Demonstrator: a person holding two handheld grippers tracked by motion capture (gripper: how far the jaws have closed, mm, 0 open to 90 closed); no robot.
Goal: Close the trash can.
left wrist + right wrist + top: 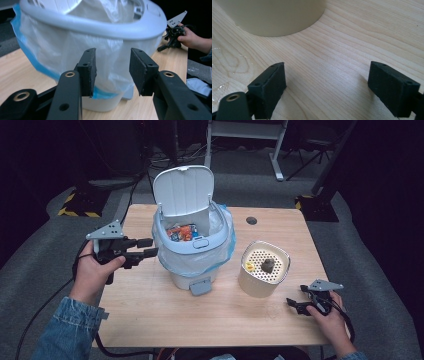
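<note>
In the middle of the worktop [150, 315], a pale bin [192, 251] with its lid [184, 190] standing open and a clear bag [185, 265] with a blue edge folded over the rim; some colourful wrappers inside. Just to the right of it, not touching, a round beige container [255, 287] standing upright, with a perforated top carrying a dark scrap [267, 265] and a small yellow scrap [249, 266]. Left gripper [148, 247] held in the air at the left flank of the bin, fingers [87, 67] spread apart and grasping nothing, pointing straight at the bag hanging just ahead of them in the left gripper view; very near, but impossible to say whether touching. Right gripper [296, 297] low over the worktop near its front right corner, fingers [270, 87] also released wide and empty, aimed toward the lower wall of the container, ahead and a little to the left in the right gripper view, with bare wood between. Probably the deciding relation: container with vertical axis, clearly nearer to the right hand than to the left, and the bin standing between the container and the left hand. Judging from this, a short forward reach with the right gripper, most likely to the rim because the wall looks wide for the fingers, then a carry leftward over the open bin. Left gripper well placed for steadying the bin or bag from the opposite side.
</note>
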